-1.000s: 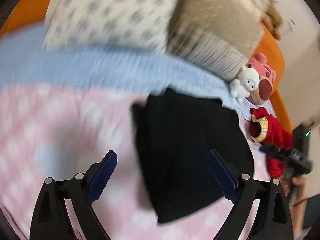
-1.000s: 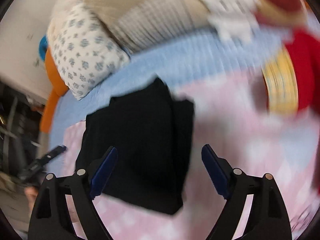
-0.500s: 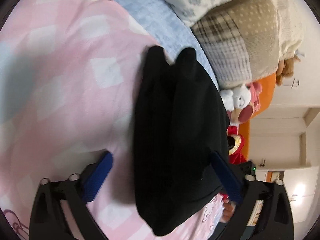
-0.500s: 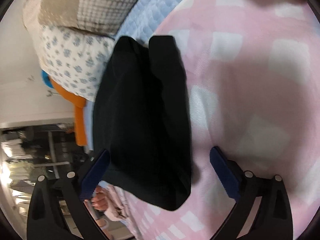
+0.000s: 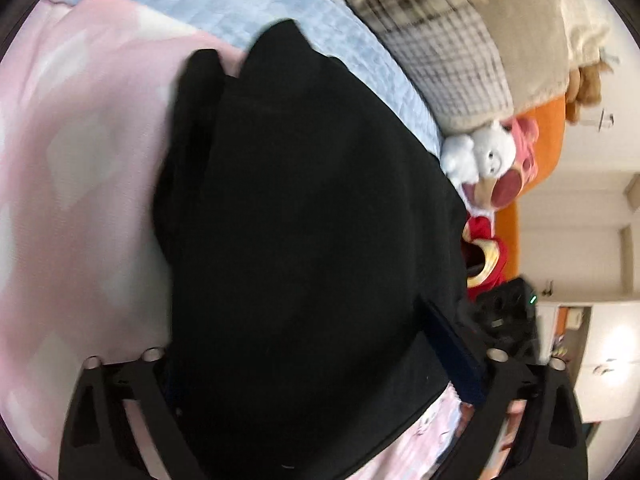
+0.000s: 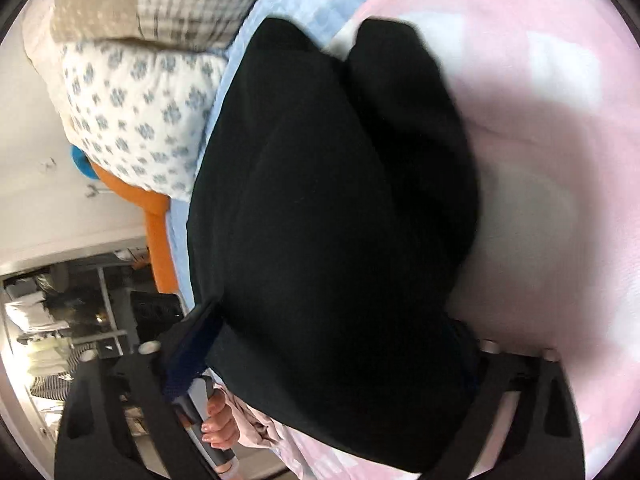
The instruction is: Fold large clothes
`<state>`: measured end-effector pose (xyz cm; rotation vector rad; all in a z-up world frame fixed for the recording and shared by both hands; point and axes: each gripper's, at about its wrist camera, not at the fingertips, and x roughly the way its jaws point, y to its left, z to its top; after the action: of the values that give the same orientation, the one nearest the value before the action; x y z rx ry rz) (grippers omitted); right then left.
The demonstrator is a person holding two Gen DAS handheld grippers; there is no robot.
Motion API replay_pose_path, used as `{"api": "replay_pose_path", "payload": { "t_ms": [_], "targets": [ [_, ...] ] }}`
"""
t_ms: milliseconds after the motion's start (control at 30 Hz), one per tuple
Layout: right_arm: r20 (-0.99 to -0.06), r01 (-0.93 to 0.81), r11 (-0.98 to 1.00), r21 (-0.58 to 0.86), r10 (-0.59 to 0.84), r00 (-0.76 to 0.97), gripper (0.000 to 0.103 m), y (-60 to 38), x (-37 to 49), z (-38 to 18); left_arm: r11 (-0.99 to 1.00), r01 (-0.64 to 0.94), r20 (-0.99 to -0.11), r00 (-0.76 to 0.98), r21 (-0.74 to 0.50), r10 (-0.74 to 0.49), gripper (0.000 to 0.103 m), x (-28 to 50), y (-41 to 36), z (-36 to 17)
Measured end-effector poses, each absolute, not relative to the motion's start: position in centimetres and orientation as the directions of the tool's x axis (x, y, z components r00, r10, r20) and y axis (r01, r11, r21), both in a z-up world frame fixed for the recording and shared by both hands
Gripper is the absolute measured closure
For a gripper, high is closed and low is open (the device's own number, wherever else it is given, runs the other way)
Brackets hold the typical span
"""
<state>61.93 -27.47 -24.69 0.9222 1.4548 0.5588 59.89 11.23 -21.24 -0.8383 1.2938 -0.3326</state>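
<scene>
Pink checked bedding [image 5: 80, 168] covers the bed, soft and slightly rumpled, with a quilted pale blue blanket [image 5: 280, 4] running along its far edge below the pillows. From the left wrist view, a black garment [image 5: 312, 240], already folded into a thick oblong bundle, lies on the pink bedding with its far end reaching the blue blanket. Its cloth looks matte and heavy, with a narrower folded strip showing along its left side. The left gripper [image 5: 320, 364] straddles the near end of the bundle; its jaws are closing with the garment between them, and the blue ribbed pad [image 5: 456, 356] on the right lies against the cloth, while the other pad is hidden, so no firm grasp shows yet. A checked beige pillow [image 5: 448, 52] and plush toys [image 5: 488, 160] sit at the far right corner of the bed, clear of the work.

From the right wrist view, the same bundle fills the middle, rounded at its far end where two layers part. The right gripper [image 6: 320, 360] spans the near edge from the other side, jaws closing around the cloth, its left blue pad [image 6: 192, 352] beside the fold and the other hidden. Taking both sides at once probably serves to lift the bundle without it falling open. A flower-print pillow [image 6: 136, 116] lies at the far left. A person's hand [image 6: 220, 420] shows below, gripping a handle.
</scene>
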Motion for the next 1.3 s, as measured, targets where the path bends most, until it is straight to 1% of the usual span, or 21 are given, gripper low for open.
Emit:
{"api": "replay_pose_path", "payload": {
  "t_ms": [33, 67, 100, 167, 233, 300, 400, 433, 500, 533, 600, 667, 800, 900, 967, 1033, 1167, 1300],
  "targets": [
    [-0.578, 0.205, 0.553, 0.808, 0.811, 0.09, 0.05, -27.9, 61.8, -24.9, 0.668, -0.233, -0.707, 0.279, -0.707, -0.65, 0.034, 59.8, 11.5, -21.3],
    [-0.551, 0.205, 0.525, 0.826, 0.829, 0.097, 0.058, -28.3, 61.6, -25.4, 0.659, -0.237, -0.7, 0.279, -0.714, -0.658, 0.046, 59.8, 11.7, -21.5],
    [-0.543, 0.192, 0.519, 0.833, 0.833, 0.102, 0.06, -27.9, 61.8, -25.5, 0.646, -0.246, -0.691, 0.28, -0.723, -0.667, 0.05, 59.7, 11.9, -21.7],
    [-0.56, 0.136, 0.544, 0.828, 0.818, 0.13, 0.064, -27.0, 61.6, -25.1, 0.671, -0.251, -0.715, 0.294, -0.698, -0.634, 0.059, 59.6, 11.4, -21.2],
    [-0.571, 0.099, 0.563, 0.821, 0.809, 0.137, 0.067, -26.3, 61.6, -24.1, 0.714, -0.227, -0.744, 0.308, -0.663, -0.593, 0.062, 59.8, 10.3, -19.9],
    [-0.57, 0.078, 0.565, 0.821, 0.808, 0.147, 0.068, -26.1, 61.6, -22.8, 0.717, -0.206, -0.738, 0.318, -0.666, -0.595, 0.063, 59.9, 9.8, -18.5],
    [-0.568, 0.029, 0.572, 0.82, 0.804, 0.177, 0.068, -25.6, 61.4, -19.6, 0.706, -0.134, -0.697, 0.367, -0.695, -0.616, 0.064, 59.3, 9.8, -14.2],
    [-0.558, 0.006, 0.567, 0.824, 0.809, 0.183, 0.068, -25.3, 61.1, -18.2, 0.714, -0.104, -0.688, 0.39, -0.693, -0.611, 0.064, 58.7, 10.1, -12.1],
    [-0.504, -0.045, 0.522, 0.852, 0.839, 0.206, 0.069, -24.6, 60.3, -14.6, 0.692, -0.075, -0.646, 0.442, -0.718, -0.622, 0.064, 57.1, 11.9, -8.0],
    [-0.489, -0.068, 0.512, 0.856, 0.846, 0.211, 0.068, -24.3, 59.9, -13.2, 0.69, -0.069, -0.638, 0.458, -0.72, -0.619, 0.064, 56.4, 12.5, -6.7],
    [-0.461, -0.133, 0.493, 0.86, 0.862, 0.212, 0.068, -22.3, 58.3, -9.5, 0.712, -0.047, -0.633, 0.501, -0.701, -0.591, 0.064, 53.5, 14.7, -2.4],
    [-0.446, -0.187, 0.479, 0.858, 0.874, 0.193, 0.068, -19.3, 56.1, -6.3, 0.724, -0.042, -0.628, 0.534, -0.688, -0.566, 0.064, 50.8, 16.8, 0.5],
    [-0.412, -0.277, 0.429, 0.86, 0.903, 0.119, 0.068, -12.1, 51.4, -2.4, 0.759, -0.064, -0.628, 0.609, -0.648, -0.485, 0.064, 42.6, 23.8, 5.4],
    [-0.393, -0.328, 0.386, 0.862, 0.918, 0.047, 0.068, -5.7, 48.3, -1.1, 0.759, -0.104, -0.621, 0.652, -0.642, -0.436, 0.064, 36.9, 29.4, 6.8],
    [-0.377, -0.368, 0.342, 0.865, 0.926, -0.025, 0.068, 0.5, 45.3, -0.6, 0.759, -0.146, -0.615, 0.691, -0.635, -0.381, 0.063, 31.9, 34.1, 7.2],
    [-0.38, -0.395, 0.322, 0.861, 0.922, -0.077, 0.068, 4.9, 43.0, -0.7, 0.754, -0.184, -0.615, 0.71, -0.631, -0.342, 0.063, 27.4, 37.9, 7.3],
    [-0.36, -0.429, 0.246, 0.869, 0.909, -0.208, 0.068, 14.0, 37.6, -2.2, 0.765, -0.235, -0.622, 0.738, -0.599, -0.261, 0.063, 19.1, 43.7, 6.4],
    [-0.353, -0.461, 0.192, 0.866, 0.889, -0.293, 0.068, 20.3, 31.5, -4.7, 0.743, -0.288, -0.611, 0.766, -0.604, -0.2, 0.063, 11.6, 48.8, 3.5]
  ]
}}
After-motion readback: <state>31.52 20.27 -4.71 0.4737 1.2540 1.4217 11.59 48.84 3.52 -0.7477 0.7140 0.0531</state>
